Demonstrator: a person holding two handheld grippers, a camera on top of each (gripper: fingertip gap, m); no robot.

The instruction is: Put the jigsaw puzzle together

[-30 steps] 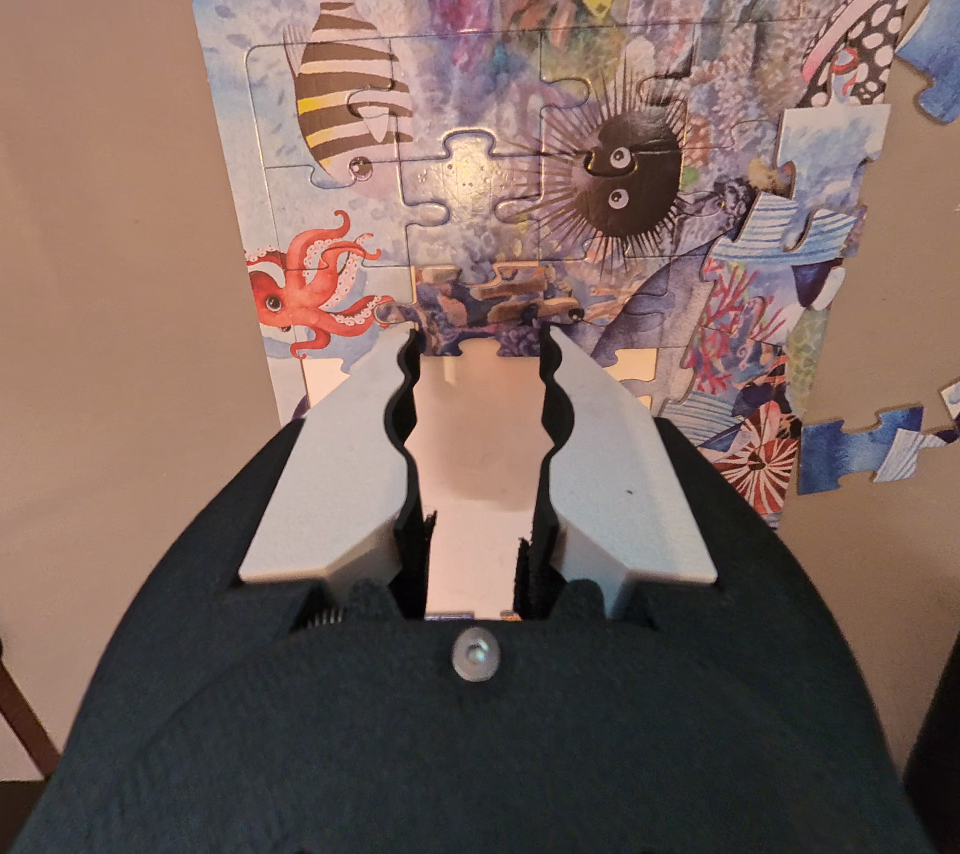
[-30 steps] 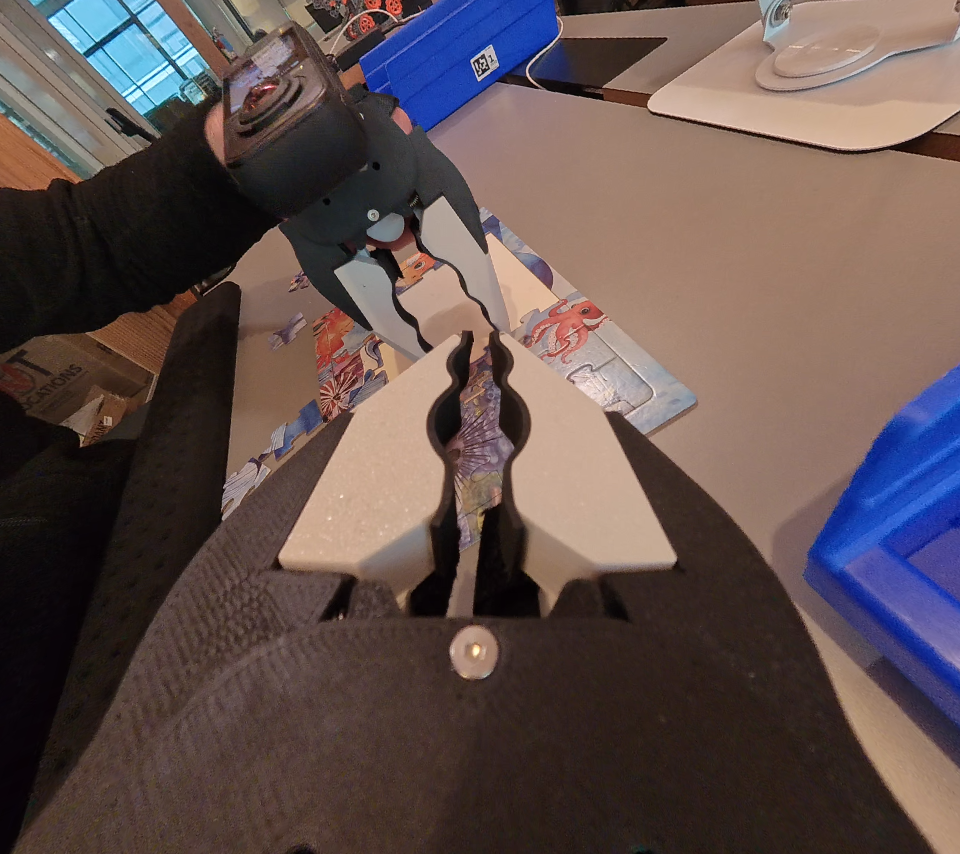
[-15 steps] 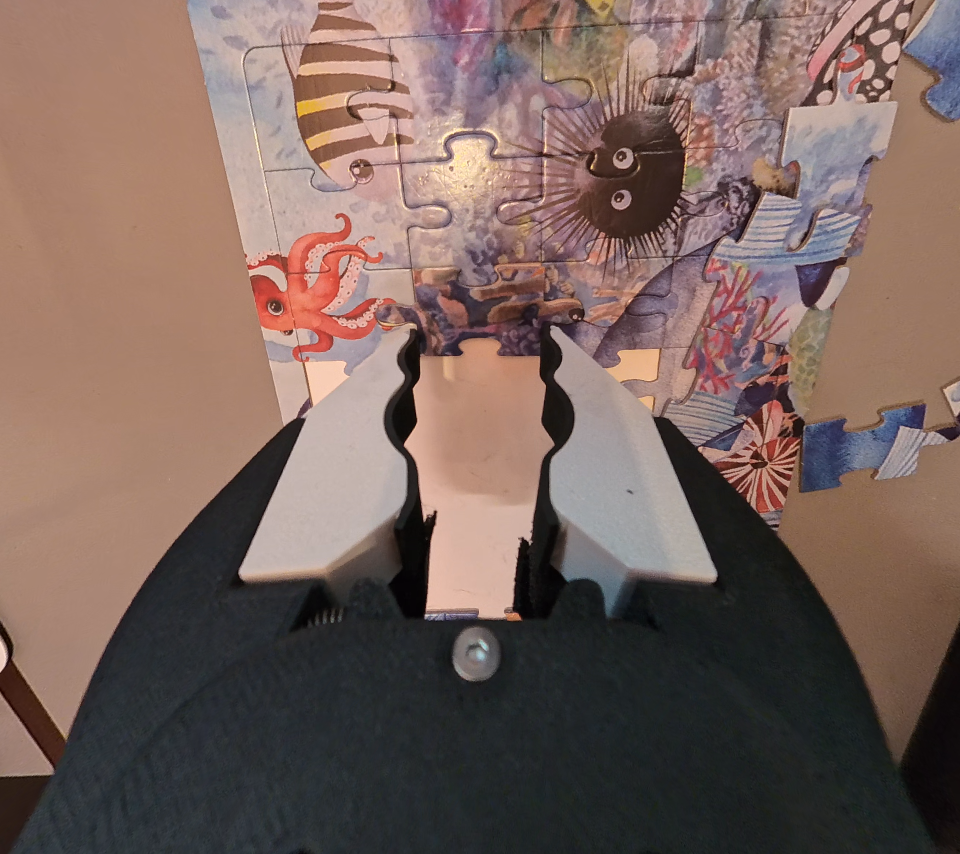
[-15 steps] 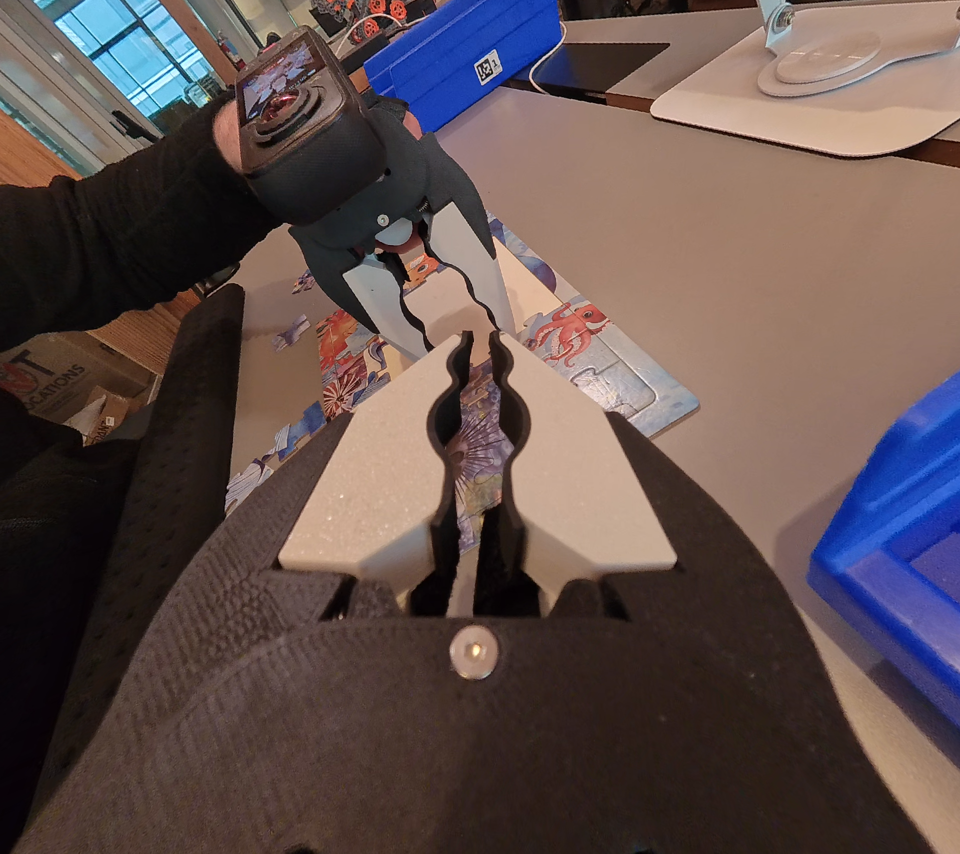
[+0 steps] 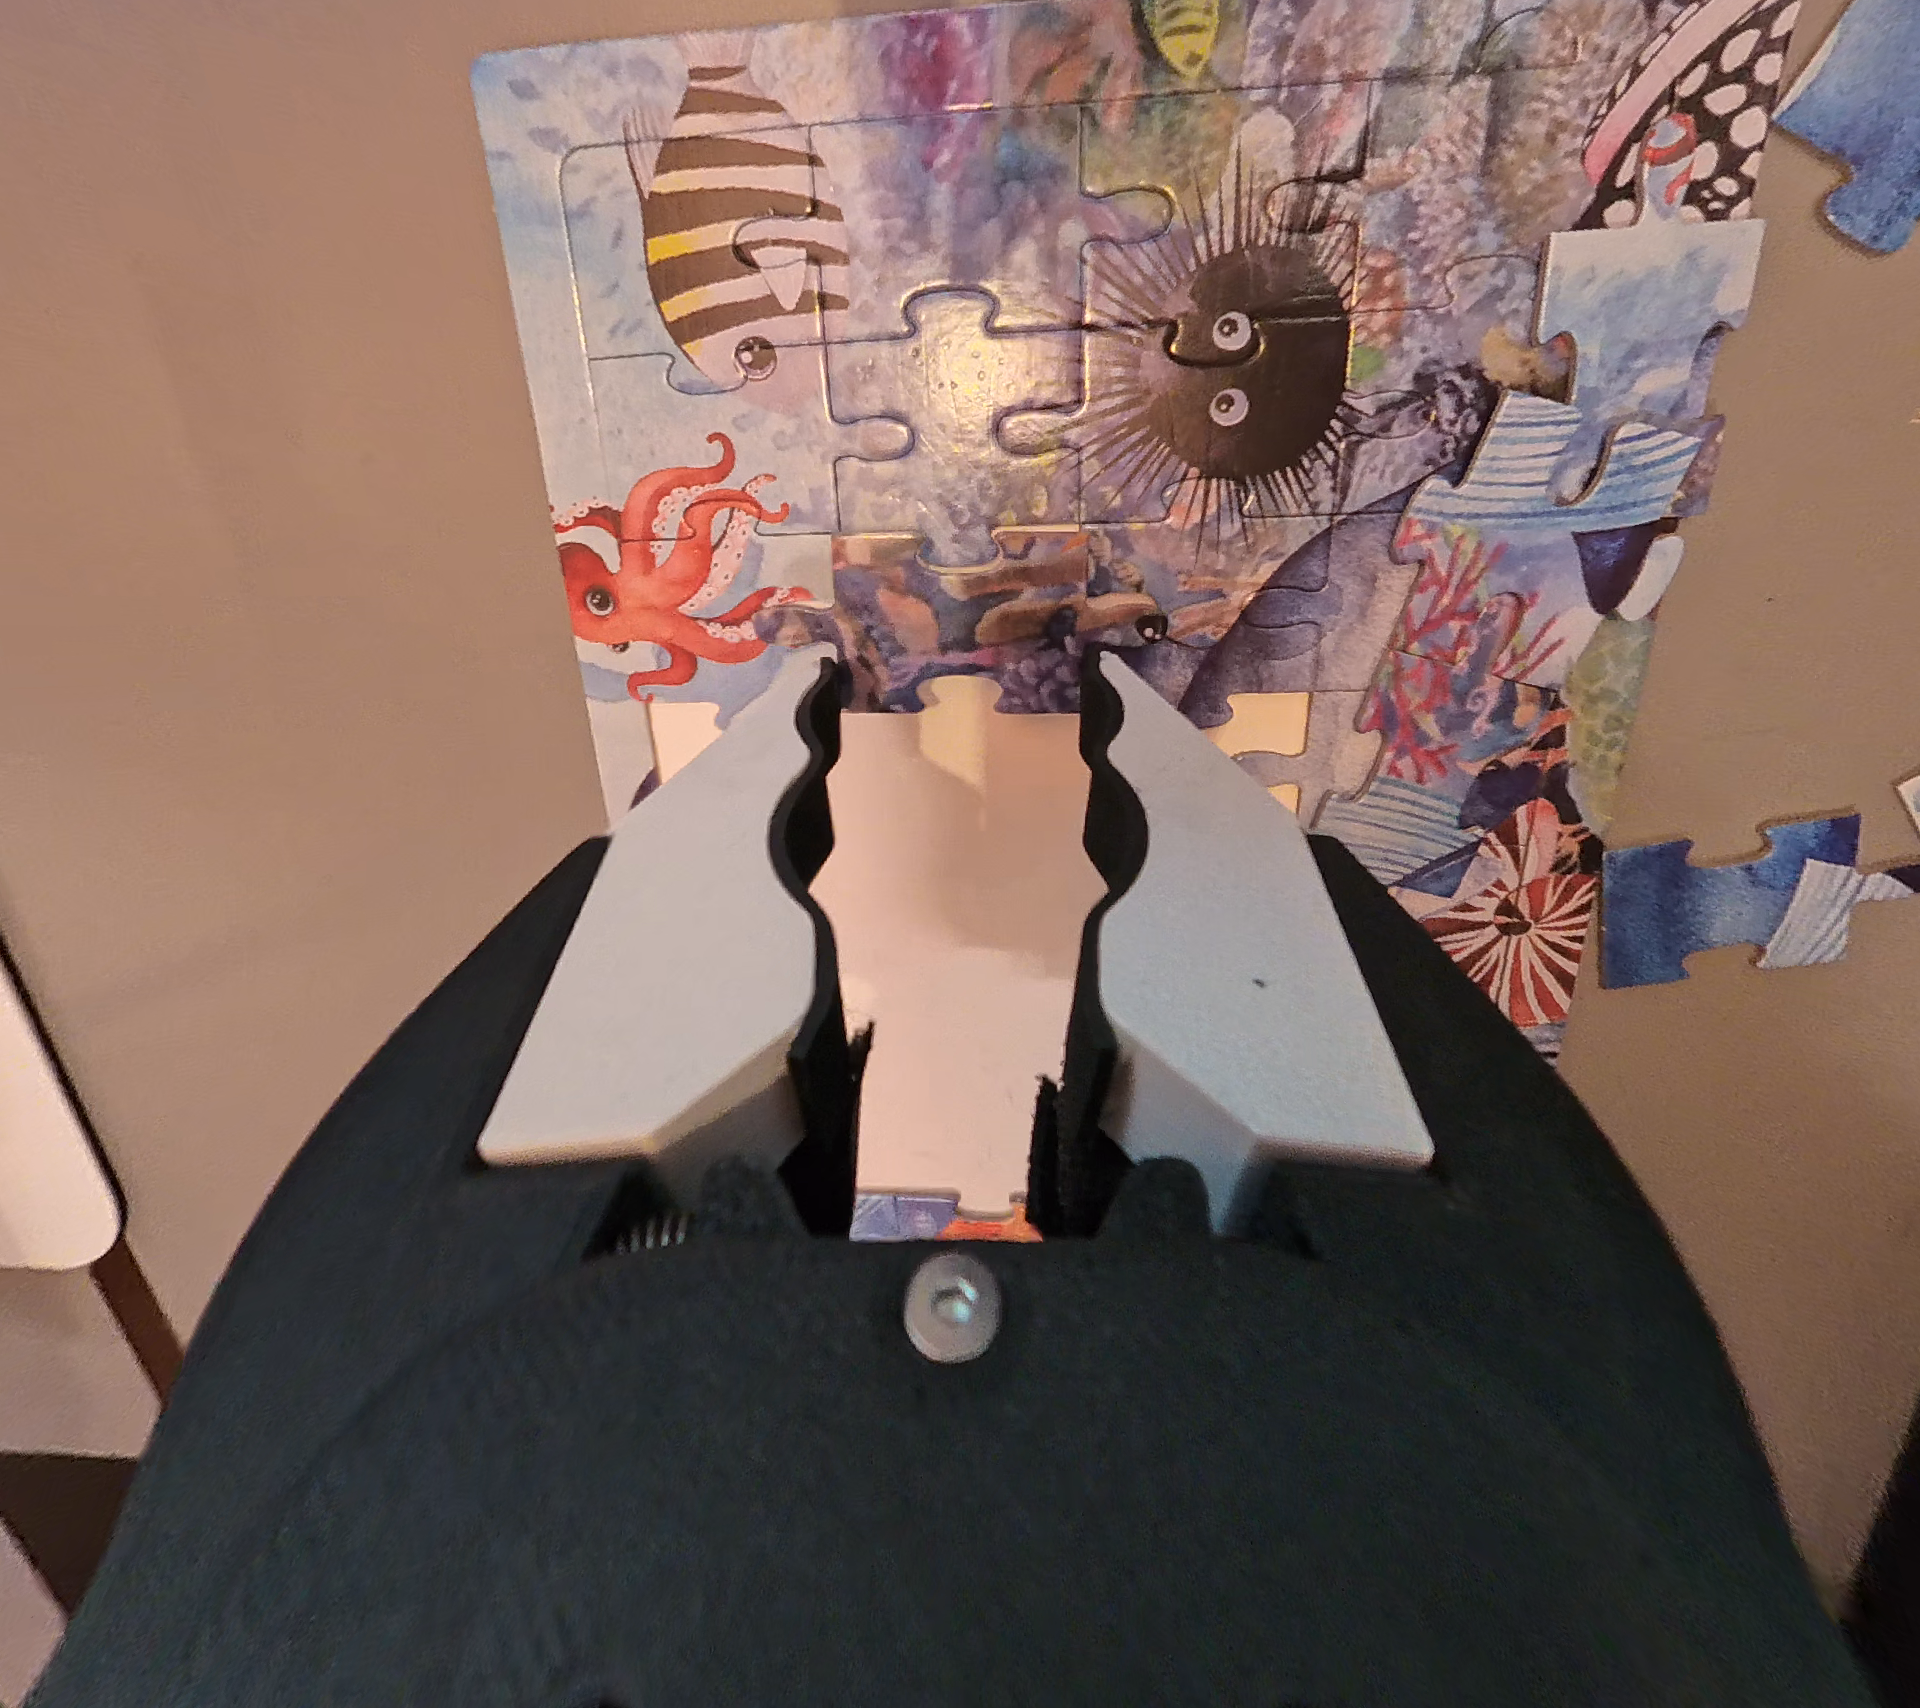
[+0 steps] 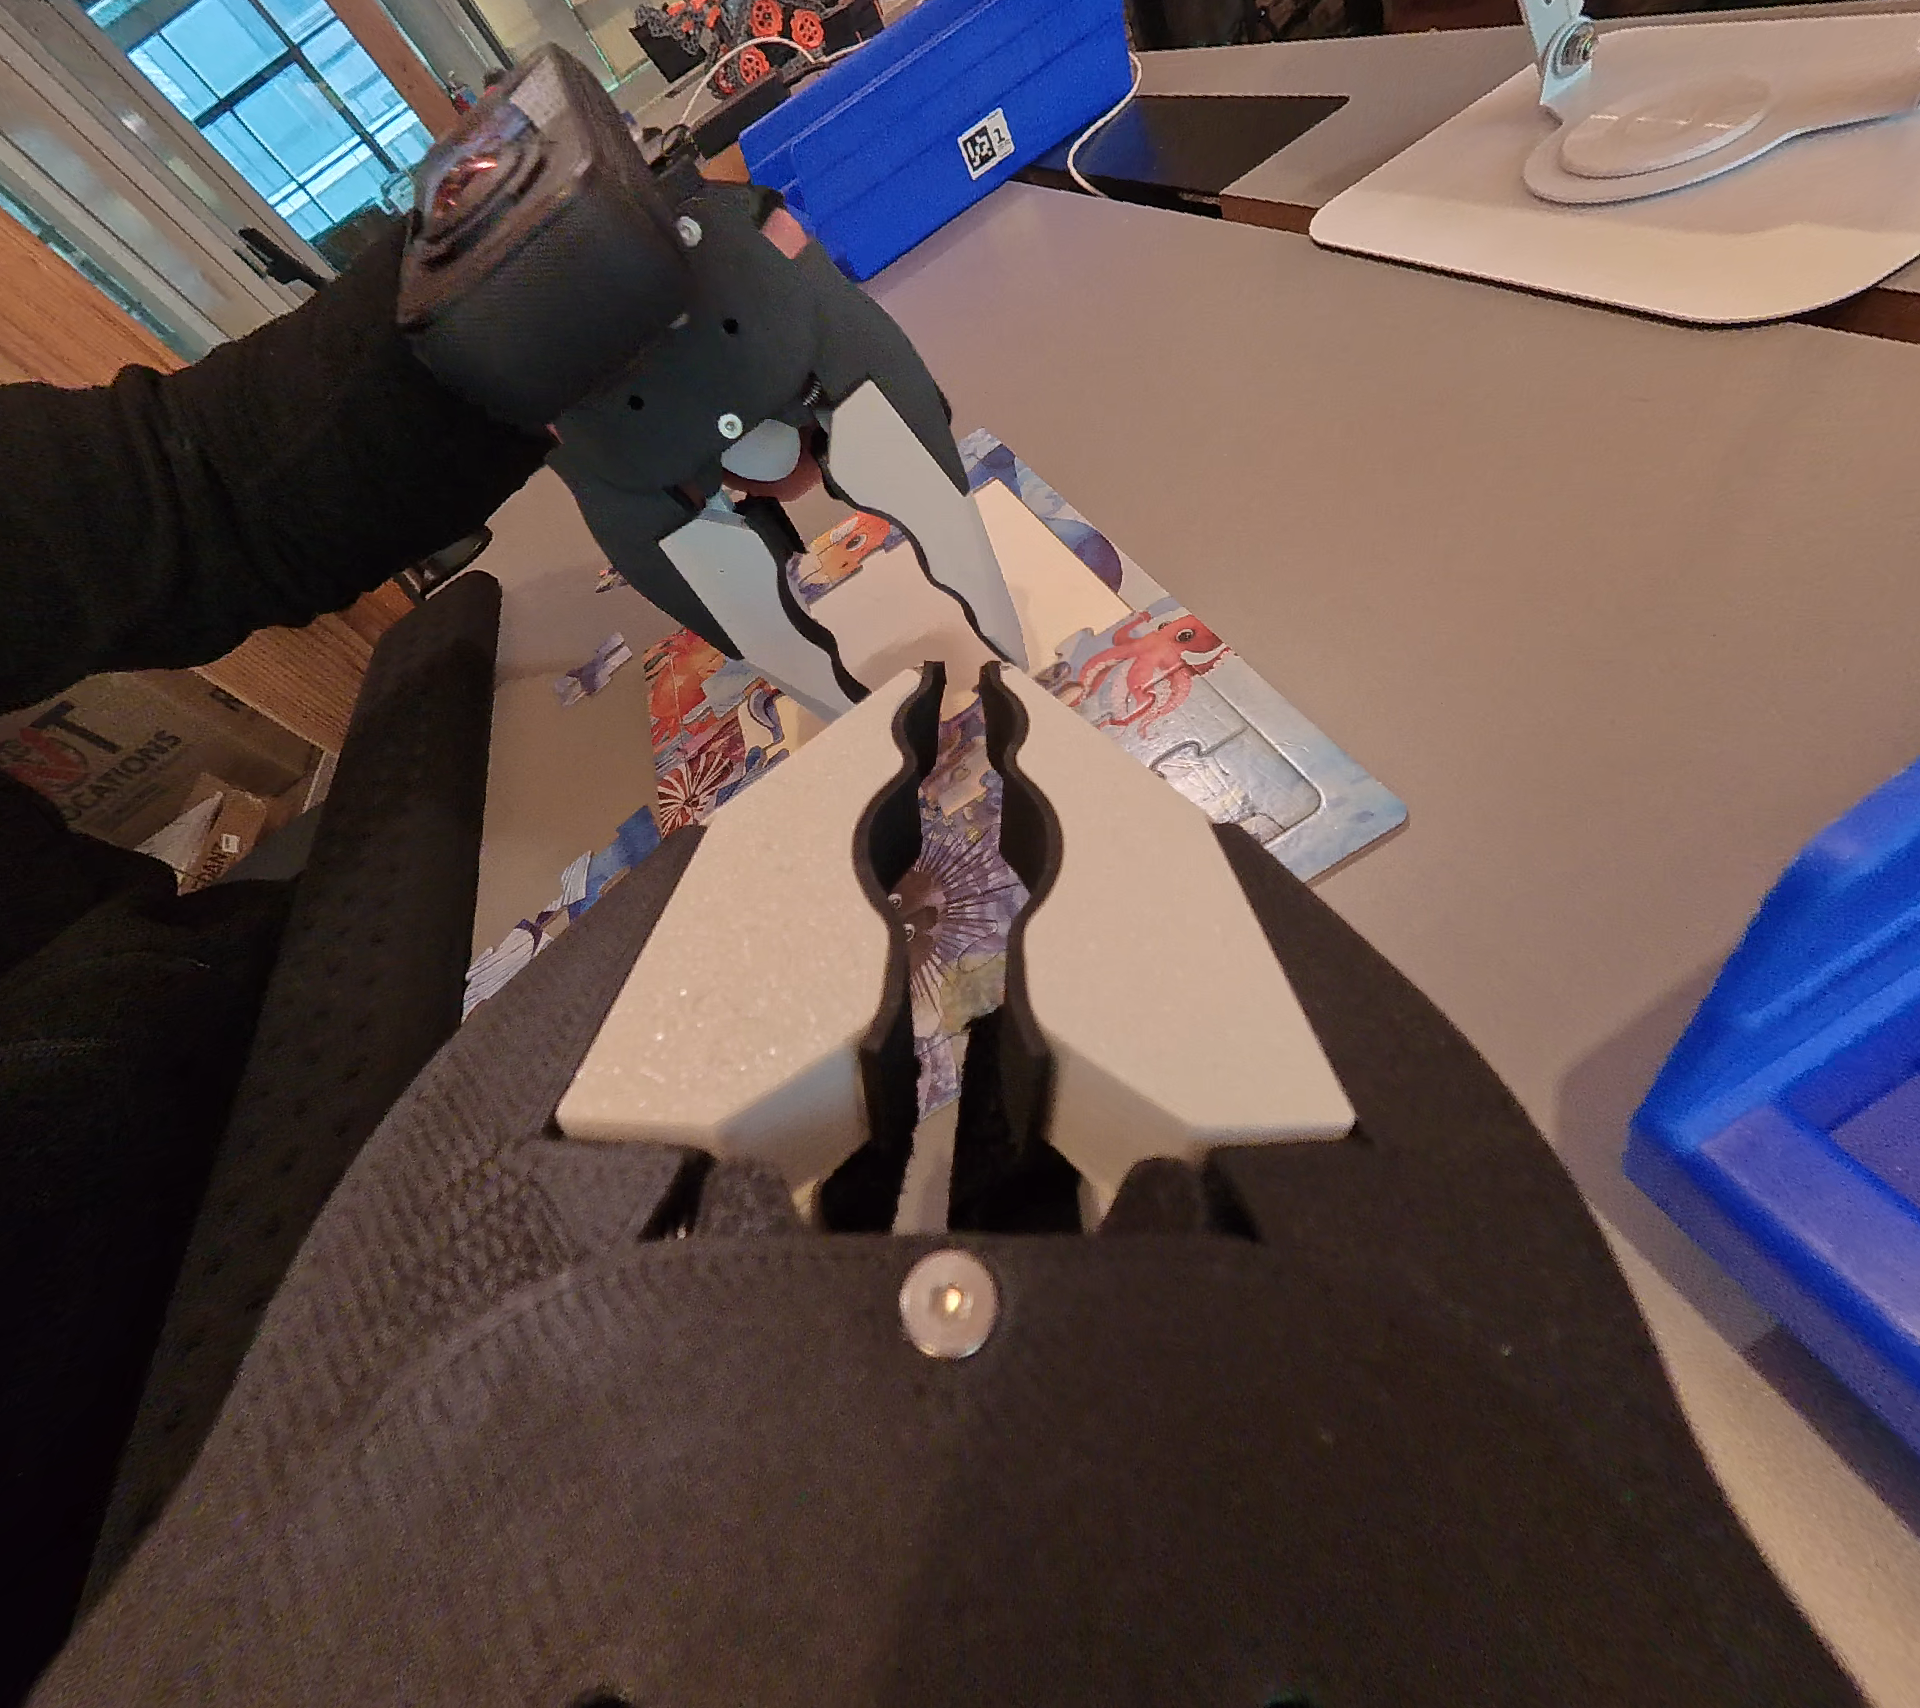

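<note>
Lying flat, puzzle long axis perhaps crosswise; left tool agape.

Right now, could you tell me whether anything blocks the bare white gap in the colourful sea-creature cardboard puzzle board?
Yes: the open grey-fingered left gripper hangs directly over the white gap, its fingers straddling it. No loose piece lies inside the gap.
</note>
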